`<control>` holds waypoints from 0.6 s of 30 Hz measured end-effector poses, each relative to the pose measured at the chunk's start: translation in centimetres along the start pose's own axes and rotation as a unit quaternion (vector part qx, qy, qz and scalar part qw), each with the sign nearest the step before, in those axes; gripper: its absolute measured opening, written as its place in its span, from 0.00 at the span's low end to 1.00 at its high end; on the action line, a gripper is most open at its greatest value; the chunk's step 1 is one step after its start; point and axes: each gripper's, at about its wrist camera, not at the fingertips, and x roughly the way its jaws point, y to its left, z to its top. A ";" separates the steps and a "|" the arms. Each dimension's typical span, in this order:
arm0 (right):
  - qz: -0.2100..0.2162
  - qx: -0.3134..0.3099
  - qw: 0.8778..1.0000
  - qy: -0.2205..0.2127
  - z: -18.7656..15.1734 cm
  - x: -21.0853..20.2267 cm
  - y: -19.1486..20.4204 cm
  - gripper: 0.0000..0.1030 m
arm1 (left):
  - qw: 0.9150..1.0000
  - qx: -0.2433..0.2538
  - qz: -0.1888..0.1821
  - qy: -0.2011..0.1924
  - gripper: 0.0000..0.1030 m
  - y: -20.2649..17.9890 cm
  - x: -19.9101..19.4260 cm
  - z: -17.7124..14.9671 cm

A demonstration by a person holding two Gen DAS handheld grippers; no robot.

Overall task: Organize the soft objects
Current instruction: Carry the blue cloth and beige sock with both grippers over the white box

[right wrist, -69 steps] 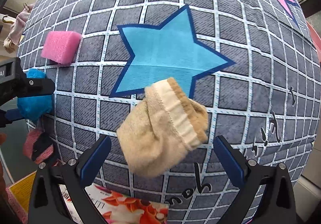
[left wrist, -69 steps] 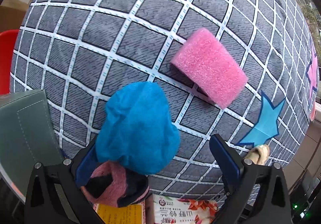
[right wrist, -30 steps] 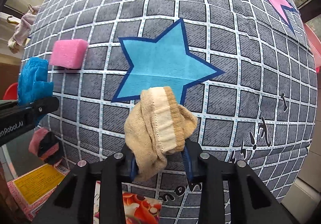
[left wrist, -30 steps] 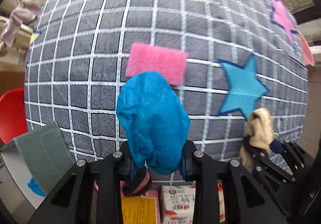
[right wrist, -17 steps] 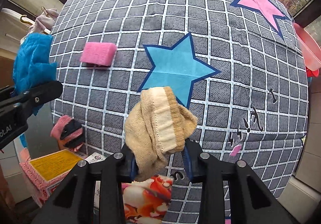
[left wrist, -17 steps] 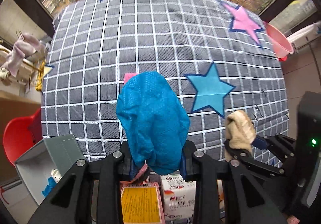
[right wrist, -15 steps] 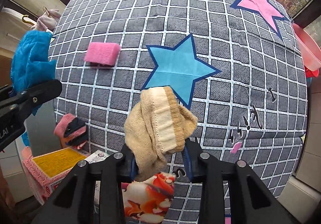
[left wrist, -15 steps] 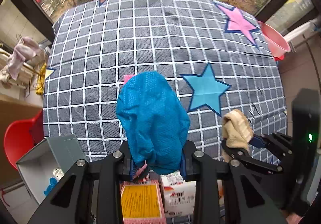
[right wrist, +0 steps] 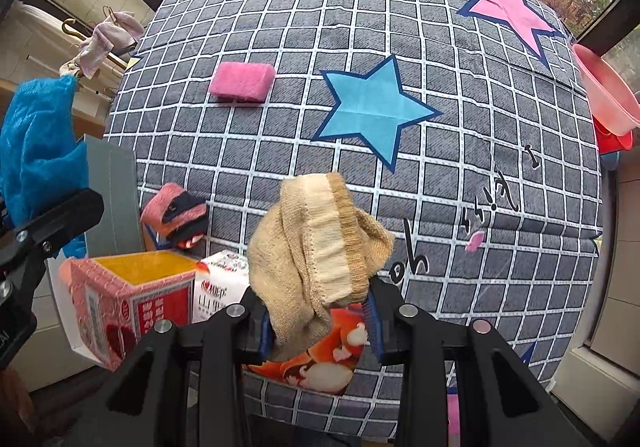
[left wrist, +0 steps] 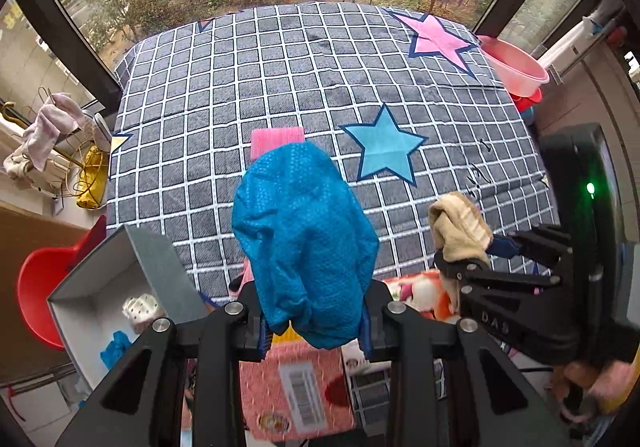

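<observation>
Blue cloth (left wrist: 304, 243) bulges up from the left claw (left wrist: 314, 331), pinched between its pads. Tan sock (right wrist: 316, 247) sits likewise clamped in the right claw (right wrist: 318, 323); a pink sponge (right wrist: 242, 81) lies far off on the bed (right wrist: 460, 227).

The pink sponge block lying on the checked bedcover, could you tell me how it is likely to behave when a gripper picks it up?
The pink sponge block looks like foam, so probably light and squashy under the pads. Its flat faces suggest it won't roll. Lying on soft bedcover, it may sink slightly when pressed.
</observation>
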 end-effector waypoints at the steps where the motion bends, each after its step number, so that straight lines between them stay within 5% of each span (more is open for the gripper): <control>1: 0.000 -0.001 1.000 0.001 -0.3 -0.2 0.2 0.36 | 1.000 0.002 0.000 -0.001 0.34 0.0 -0.3 -0.3; 18: -0.003 -0.028 1.000 0.013 -5.1 -2.7 2.2 0.36 | 0.998 0.053 0.003 -0.023 0.34 -0.9 -3.2 -5.5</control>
